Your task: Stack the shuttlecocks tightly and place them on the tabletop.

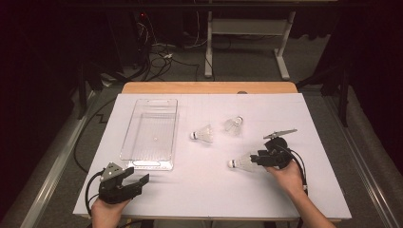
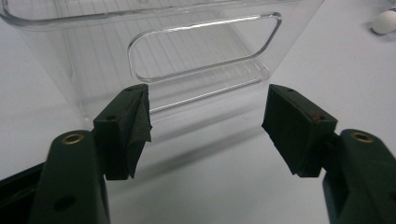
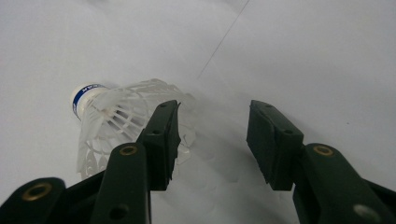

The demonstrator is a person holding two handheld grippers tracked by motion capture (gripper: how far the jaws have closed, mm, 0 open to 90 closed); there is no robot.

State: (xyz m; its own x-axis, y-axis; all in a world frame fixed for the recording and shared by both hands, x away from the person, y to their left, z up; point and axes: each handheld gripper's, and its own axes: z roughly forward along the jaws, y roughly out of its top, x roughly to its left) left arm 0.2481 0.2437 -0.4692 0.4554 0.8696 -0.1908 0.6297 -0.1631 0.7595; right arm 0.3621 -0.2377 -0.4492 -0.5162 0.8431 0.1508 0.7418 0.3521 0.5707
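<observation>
Clear plastic forms the rectangular bin (image 1: 149, 134) on the left half of the surface (image 1: 209, 190). It has ribbed walls, a ribbed floor and a cut-out handle slot in its near end wall. One small pale speck shows near the middle of its floor; what it is cannot be told.

White sheet covers the surface, with a wooden edge exposed along the far side. Beyond it lie a grey floor, loose black cables and the white legs of a desk frame (image 1: 247, 45); the rest of the room is dark.

Three shuttlecocks lie on the white sheet to the right of the bin. The far shuttlecock (image 1: 234, 125) and the middle shuttlecock (image 1: 203, 134) lie near each other, clear of both grippers. The near shuttlecock (image 1: 243, 163) lies on its side, cork pointing left. A blue band with white lettering circles its cork; the lettering is too blurred to read.

Right gripper (image 1: 259, 159): jaws spread. In the right gripper view, one jaw rests against the white skirt of the near shuttlecock and the gap between the jaws holds nothing.

Left gripper (image 1: 138, 179): jaws spread and pinching nothing. It sits near the front left corner of the surface, just in front of the bin's handle end, and points at it.
</observation>
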